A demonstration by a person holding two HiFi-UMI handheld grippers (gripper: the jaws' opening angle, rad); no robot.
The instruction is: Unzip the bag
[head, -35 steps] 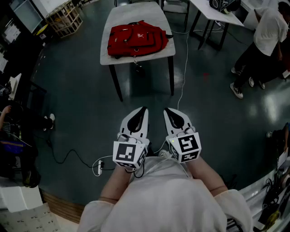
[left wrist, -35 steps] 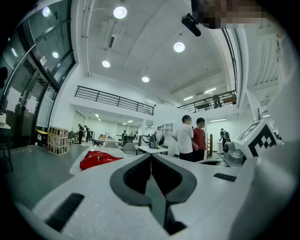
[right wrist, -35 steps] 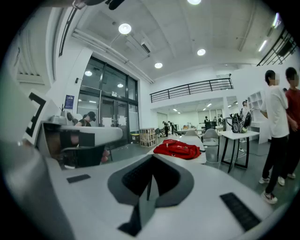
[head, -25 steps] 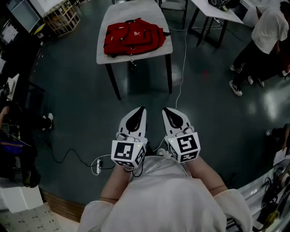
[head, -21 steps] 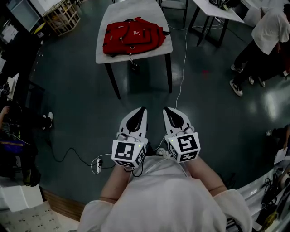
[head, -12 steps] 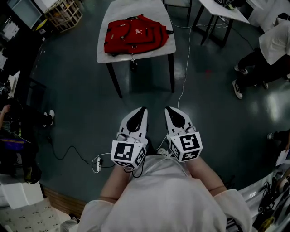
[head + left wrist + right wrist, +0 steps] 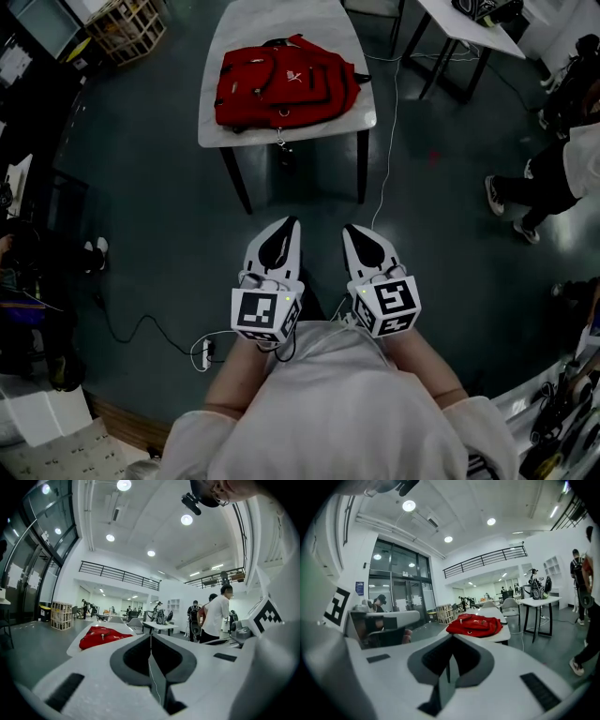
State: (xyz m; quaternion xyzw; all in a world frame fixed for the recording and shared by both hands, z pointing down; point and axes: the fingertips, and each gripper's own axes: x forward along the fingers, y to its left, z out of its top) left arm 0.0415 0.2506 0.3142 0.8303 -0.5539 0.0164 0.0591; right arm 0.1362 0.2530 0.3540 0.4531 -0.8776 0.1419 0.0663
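A red backpack lies flat on a small white table ahead of me, a zipper pull or strap dangling over the near edge. The backpack shows far off in the left gripper view, and the backpack likewise in the right gripper view. My left gripper and right gripper are held side by side close to my body, well short of the table. Both are shut with nothing between the jaws.
A white cable runs over the dark floor past the table's right legs. A power strip lies on the floor at my left. A second table stands at the back right, a person walks at the right, a wooden crate at the back left.
The table and backpack have shifted slightly in the head view as I move. The person at the right has walked further right and down. Both grippers stay shut together in front of me.
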